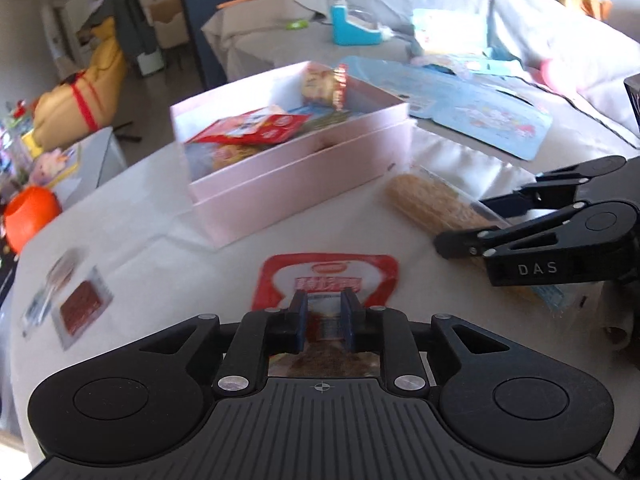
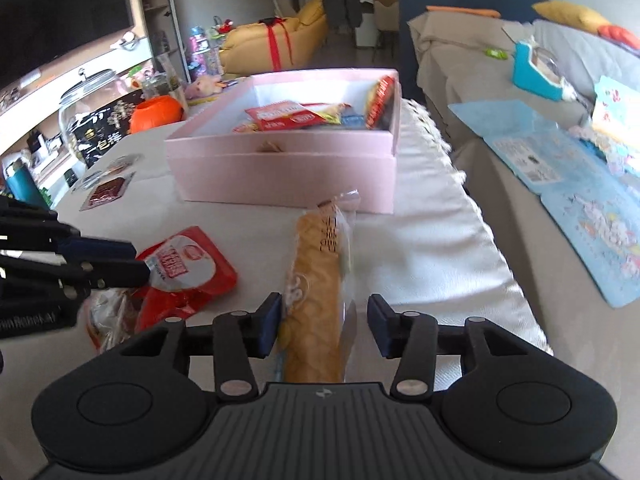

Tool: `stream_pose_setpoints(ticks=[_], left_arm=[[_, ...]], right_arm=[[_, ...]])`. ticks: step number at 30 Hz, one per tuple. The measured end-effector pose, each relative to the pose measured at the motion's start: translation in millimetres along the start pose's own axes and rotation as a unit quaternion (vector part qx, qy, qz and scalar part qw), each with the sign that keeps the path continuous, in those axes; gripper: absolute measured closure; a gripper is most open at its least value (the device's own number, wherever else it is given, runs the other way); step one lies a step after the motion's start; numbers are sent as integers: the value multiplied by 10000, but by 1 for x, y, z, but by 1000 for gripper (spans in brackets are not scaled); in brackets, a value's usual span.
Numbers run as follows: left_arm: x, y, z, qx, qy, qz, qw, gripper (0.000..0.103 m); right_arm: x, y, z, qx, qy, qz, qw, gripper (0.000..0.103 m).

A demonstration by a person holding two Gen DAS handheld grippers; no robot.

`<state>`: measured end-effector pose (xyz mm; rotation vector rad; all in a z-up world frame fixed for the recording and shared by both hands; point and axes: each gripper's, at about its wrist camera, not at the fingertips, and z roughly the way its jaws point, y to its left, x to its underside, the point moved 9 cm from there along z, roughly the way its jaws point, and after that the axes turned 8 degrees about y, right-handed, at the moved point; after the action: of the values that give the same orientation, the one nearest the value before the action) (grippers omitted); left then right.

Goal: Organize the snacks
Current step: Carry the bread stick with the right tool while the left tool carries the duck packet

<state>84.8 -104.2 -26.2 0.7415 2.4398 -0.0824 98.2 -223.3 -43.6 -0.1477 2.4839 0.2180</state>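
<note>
red and white, the snack pouch [image 1: 326, 280] lies on the counter [image 2: 420, 256] just before the pink box [image 2: 280, 168], your left gripper [image 1: 325, 322] pinched shut on its near edge. beside it, your right gripper [image 2: 323, 322] straddles the long bread packet [image 2: 320, 280], jaws apart, not pressing. the box already holds several snacks; two small packets [image 2: 106, 192] wait left of it.

The counter [image 2: 440, 248] is covered by a white cloth. A pink box [image 2: 280, 168] is set on it toward the far side. In front of the box a long clear-wrapped pastry [image 2: 320, 280] is laid lengthwise, and just beside it, to the left, a red and white snack packet [image 2: 192, 268]. Small flat packets with dark red contents [image 2: 106, 192] are seen near the left edge, well apart from the box.
</note>
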Motion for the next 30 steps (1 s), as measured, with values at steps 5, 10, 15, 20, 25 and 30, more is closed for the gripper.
stream_pose_setpoints(ticks=[5,10,15,20,25,30], left_arm=[[0,-11,9,-28,99,291,9995,52],[1,-8,15,17,146,318,9994,42],[3,20,25,37,145,-65,9999,26],[2,41,40,229,182,-377,9989,12],[5,46,43,277,-19,-502,9984,8],[3,44,45,217,37,-579,9981,7]], right_arm=[[3,-4,-1,-44,-164,-5,9999,54],[6,4,0,130,-256,-291,9992,48],[6,5,0,140,-266,-336,9990,45],[7,9,2,177,-255,-438,9986,38],[7,10,3,164,-254,-453,9985,36],[7,10,3,116,-247,-466,9985,33]])
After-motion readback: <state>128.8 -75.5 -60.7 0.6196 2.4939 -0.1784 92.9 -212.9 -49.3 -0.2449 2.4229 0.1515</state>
